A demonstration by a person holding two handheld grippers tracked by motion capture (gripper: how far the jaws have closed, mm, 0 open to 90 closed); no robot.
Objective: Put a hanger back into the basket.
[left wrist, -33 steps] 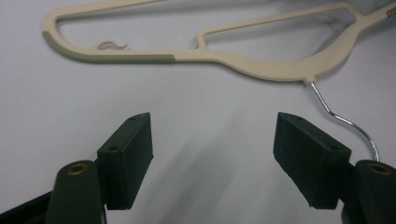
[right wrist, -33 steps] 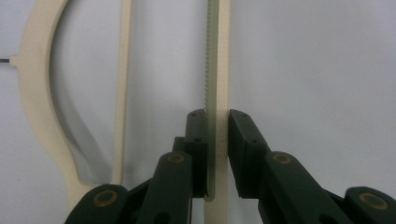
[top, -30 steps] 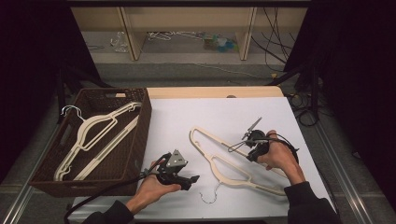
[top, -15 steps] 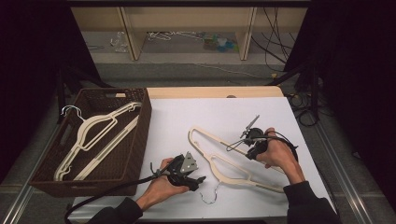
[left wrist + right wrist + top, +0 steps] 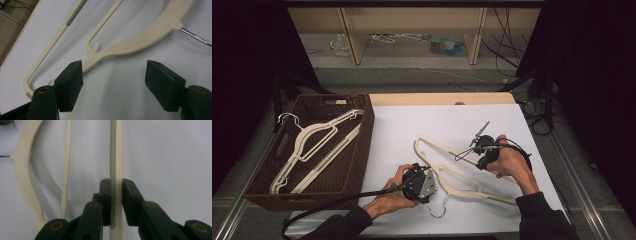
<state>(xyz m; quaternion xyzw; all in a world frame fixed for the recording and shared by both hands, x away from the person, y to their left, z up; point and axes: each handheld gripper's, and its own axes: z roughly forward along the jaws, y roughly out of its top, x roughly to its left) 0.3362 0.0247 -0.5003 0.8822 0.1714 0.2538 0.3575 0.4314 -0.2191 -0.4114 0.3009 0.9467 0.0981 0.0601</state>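
The right gripper [image 5: 116, 182] is clamped on the bar of the cream hanger [image 5: 462, 177] lying on the white table [image 5: 412, 130]; the left gripper [image 5: 113, 75] gapes wide, empty (shoulder just ahead); it should straddle that arm squarely before squeezing.

Hanger [image 5: 462, 175] neck hidden under left gripper [image 5: 432, 176]; hook [image 5: 197, 37] cut off by left gripper view's edge.
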